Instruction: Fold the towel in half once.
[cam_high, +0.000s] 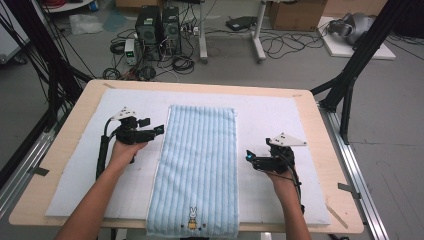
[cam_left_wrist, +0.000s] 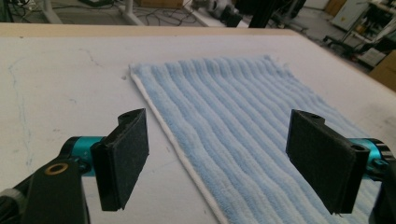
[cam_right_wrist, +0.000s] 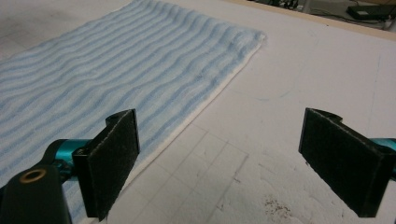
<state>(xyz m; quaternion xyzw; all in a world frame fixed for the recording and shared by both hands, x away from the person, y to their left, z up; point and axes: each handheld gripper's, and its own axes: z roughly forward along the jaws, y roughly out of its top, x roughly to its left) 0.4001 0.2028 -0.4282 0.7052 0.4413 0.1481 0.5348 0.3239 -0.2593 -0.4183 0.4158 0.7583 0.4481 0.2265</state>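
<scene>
Terrycloth, judging by its look: the pale blue ribbed towel (cam_high: 200, 170) would be soft, light and floppy (best pinched at a corner or along the white hem). It lay flat mid-table on the white mat (cam_high: 70, 165), between the left gripper (cam_high: 159, 129) and right gripper (cam_high: 248, 156), both with jaws apart, holding nothing, beside its long edges.

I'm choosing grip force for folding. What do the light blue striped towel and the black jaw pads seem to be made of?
The light blue striped towel looks like soft terry cloth: fuzzy ribbed pile, white hemmed edge. The black jaw pads look like matte foam or felt, with a rough, grainy face; which one is unclear.
</scene>
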